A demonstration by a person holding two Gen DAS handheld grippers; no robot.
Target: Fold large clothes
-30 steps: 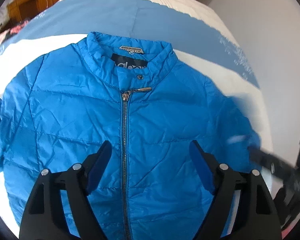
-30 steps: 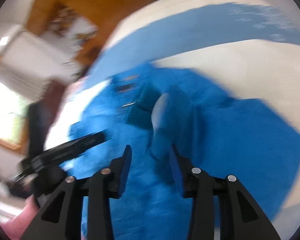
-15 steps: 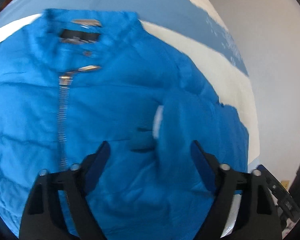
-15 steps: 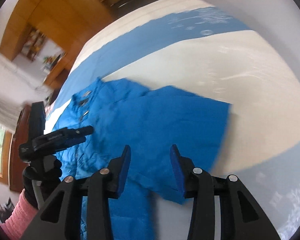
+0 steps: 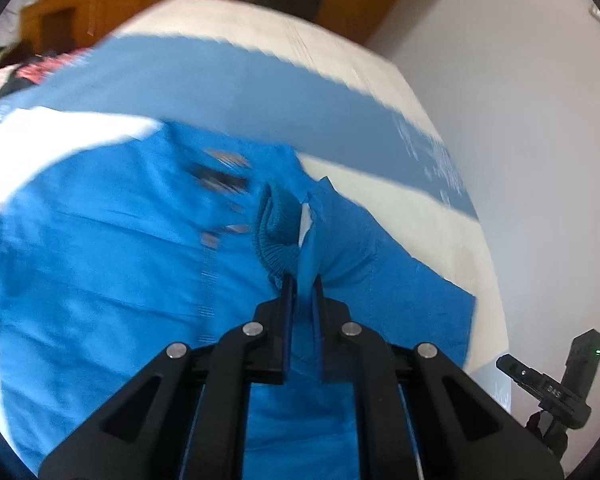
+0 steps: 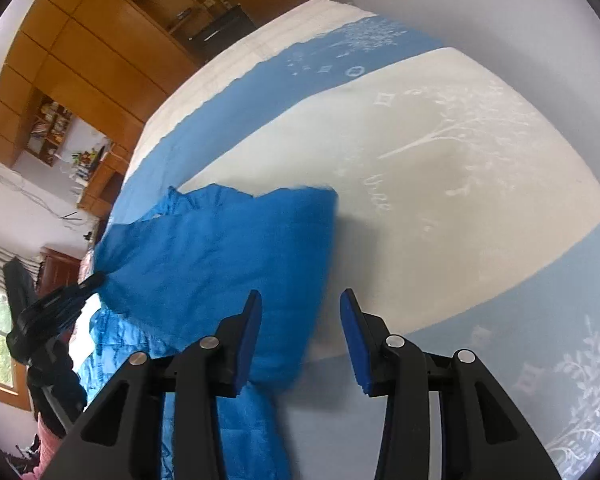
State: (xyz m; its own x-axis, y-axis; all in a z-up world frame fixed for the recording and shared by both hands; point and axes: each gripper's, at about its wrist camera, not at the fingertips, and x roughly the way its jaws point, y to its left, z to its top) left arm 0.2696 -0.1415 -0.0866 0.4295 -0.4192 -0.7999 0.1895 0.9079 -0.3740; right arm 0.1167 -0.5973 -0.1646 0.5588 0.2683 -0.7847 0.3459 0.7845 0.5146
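A bright blue zip-up jacket (image 5: pixel 100 280) lies front up on a bed with white and blue bands (image 5: pixel 300 96). My left gripper (image 5: pixel 302 284) is shut on the jacket's sleeve just behind its ribbed cuff (image 5: pixel 276 236), and the fabric is bunched and raised above the chest. From the right wrist view the left gripper (image 6: pixel 88 284) holds that fold up at the jacket's (image 6: pixel 220 256) left side. My right gripper (image 6: pixel 300 336) stands open over the jacket's near edge and the bedspread (image 6: pixel 440 200), with nothing pinched between its blue pads (image 6: pixel 248 340).
A pale wall (image 5: pixel 520 140) runs along the bed's right side. Wooden cabinets and shelves (image 6: pixel 80 60) stand beyond the bed's far end. A patterned red cloth (image 5: pixel 24 76) lies at the far left corner. The right gripper's body (image 5: pixel 552 384) shows at the lower right of the left wrist view.
The left gripper went from wide open to shut on the sleeve by the cuff and lifted it. The right gripper swung rightward to the jacket's edge, then stayed there.
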